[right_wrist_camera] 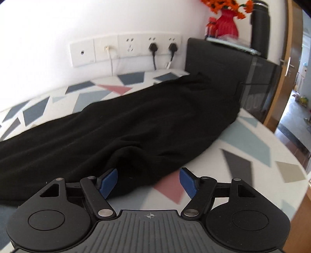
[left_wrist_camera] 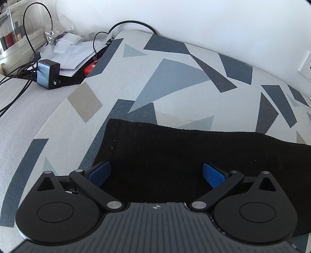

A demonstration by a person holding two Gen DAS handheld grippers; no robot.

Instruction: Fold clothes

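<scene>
Left gripper [left_wrist_camera: 156, 175] hangs with its jaws spread wide over the black garment [left_wrist_camera: 194, 155], nothing pinched. Right gripper [right_wrist_camera: 148, 182] is parted too, a fold of that cloth [right_wrist_camera: 124, 124] between its blue pads [right_wrist_camera: 108, 182], unclamped. The garment stretches along the patterned bed [right_wrist_camera: 262, 148] toward the wall-side edge, with the wall sockets [right_wrist_camera: 126, 48] behind it.

Black fabric garment [left_wrist_camera: 194, 155]: runs off the left wrist view's right edge.
Orange flowers [right_wrist_camera: 223, 4]: above the red vase [right_wrist_camera: 226, 25], cropped and blurred.
Doorway room: beside vase, blurred.
</scene>
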